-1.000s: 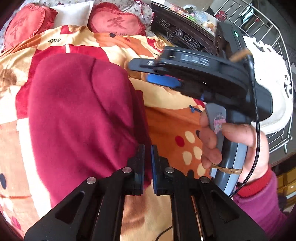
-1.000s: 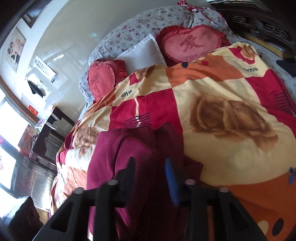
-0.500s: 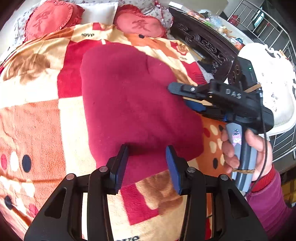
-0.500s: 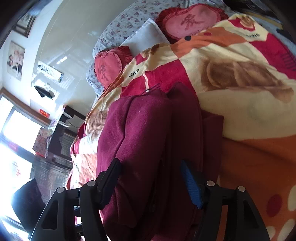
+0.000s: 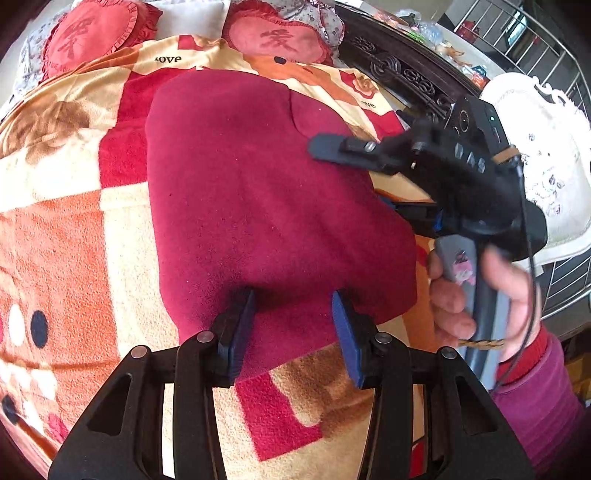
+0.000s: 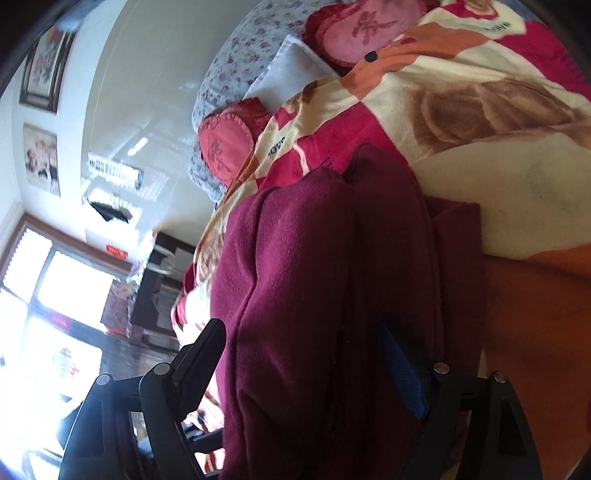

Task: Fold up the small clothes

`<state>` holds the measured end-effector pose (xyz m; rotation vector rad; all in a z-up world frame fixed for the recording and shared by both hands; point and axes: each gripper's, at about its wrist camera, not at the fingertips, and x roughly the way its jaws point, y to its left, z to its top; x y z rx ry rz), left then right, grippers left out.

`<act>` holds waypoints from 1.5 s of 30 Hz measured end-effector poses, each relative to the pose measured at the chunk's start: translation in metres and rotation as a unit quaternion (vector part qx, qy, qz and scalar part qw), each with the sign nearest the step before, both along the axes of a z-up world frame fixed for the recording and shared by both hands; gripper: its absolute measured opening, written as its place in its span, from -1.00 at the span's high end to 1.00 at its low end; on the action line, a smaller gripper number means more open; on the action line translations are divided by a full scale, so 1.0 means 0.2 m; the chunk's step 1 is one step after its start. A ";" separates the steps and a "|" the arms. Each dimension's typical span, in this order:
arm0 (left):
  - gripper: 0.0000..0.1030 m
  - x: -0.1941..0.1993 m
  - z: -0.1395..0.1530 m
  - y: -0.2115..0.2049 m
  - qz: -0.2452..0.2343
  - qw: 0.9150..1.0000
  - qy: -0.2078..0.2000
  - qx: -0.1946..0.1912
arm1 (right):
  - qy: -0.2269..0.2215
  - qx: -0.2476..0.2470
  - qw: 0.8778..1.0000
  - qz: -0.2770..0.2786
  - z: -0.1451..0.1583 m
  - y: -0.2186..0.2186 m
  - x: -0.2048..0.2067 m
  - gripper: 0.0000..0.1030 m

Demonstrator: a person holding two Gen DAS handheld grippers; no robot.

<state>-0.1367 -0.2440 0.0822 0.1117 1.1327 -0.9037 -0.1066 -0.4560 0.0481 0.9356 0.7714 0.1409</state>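
Observation:
A dark red fleece garment (image 5: 258,192) lies folded on the patterned bed blanket (image 5: 66,236). My left gripper (image 5: 293,314) is open over the garment's near edge, with the cloth lying between its spread fingers. My right gripper (image 6: 303,350) is open wide at the garment's right side, and the maroon cloth (image 6: 314,295) fills the gap between its fingers. In the left wrist view the right gripper's body (image 5: 443,166) is tilted over the garment's right edge, held by a hand (image 5: 480,295).
Two red heart-shaped cushions (image 5: 92,33) (image 5: 280,40) and a white pillow (image 6: 288,70) lie at the head of the bed. A dark carved bed frame (image 5: 399,70) and a white chair (image 5: 546,155) stand to the right. Windows (image 6: 44,295) are at the left.
Both grippers have opened and let the garment lie flat. The left one has drawn back to the near edge; the right one has rolled sideways and opened wider.

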 end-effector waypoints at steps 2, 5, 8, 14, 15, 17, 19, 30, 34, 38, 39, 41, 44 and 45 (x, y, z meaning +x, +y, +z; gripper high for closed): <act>0.17 0.00 0.02 0.01 0.003 1.000 0.003 -0.003 | -0.004 -0.033 0.999 0.015 0.02 0.04 0.02 -0.26; 0.17 0.01 0.05 0.03 0.009 1.000 -0.001 -0.008 | -0.001 -0.097 0.995 0.027 0.06 0.10 0.03 0.27; 0.17 0.01 0.08 0.05 0.018 1.000 -0.004 -0.013 | -0.014 -0.138 0.990 0.027 0.10 0.15 0.02 0.48; 0.17 0.04 0.17 0.10 0.033 0.999 -0.017 -0.032 | -0.042 -0.219 0.975 0.021 0.27 0.19 -0.03 0.58; 0.17 0.05 0.18 0.10 0.035 0.999 -0.020 -0.034 | -0.041 -0.229 0.972 0.023 0.30 0.18 -0.04 0.58; 0.17 0.07 0.17 0.09 0.040 0.999 -0.019 -0.030 | -0.039 -0.243 0.969 0.015 0.34 0.15 -0.06 0.59; 0.17 0.08 0.14 0.07 0.045 0.999 -0.013 -0.028 | -0.022 -0.253 0.967 0.006 0.33 0.11 -0.07 0.58; 0.17 0.10 0.04 0.00 0.045 0.998 -0.043 0.014 | 0.041 -0.189 0.980 -0.047 0.13 -0.06 -0.15 0.16; 0.17 0.11 0.03 -0.01 0.050 0.998 -0.046 0.014 | 0.018 -0.217 0.974 -0.056 0.28 -0.03 -0.23 0.16; 0.10 0.11 0.03 -0.02 0.051 0.997 -0.054 0.018 | -0.023 -0.248 0.968 -0.017 0.40 0.10 -0.26 0.17; 0.10 0.11 0.03 -0.03 0.050 0.997 -0.055 0.018 | -0.029 -0.250 0.968 -0.004 0.40 0.13 -0.25 0.17; 0.10 0.11 0.02 -0.03 0.051 0.997 -0.055 0.020 | -0.020 -0.254 0.967 0.010 0.36 0.16 -0.22 0.26; 0.05 0.11 0.02 -0.04 0.049 0.997 -0.057 0.020 | 0.020 -0.258 0.966 0.008 0.23 0.15 -0.18 0.31; 0.01 0.12 0.02 -0.04 0.048 0.997 -0.058 0.021 | 0.034 -0.259 0.965 0.007 0.19 0.14 -0.16 0.34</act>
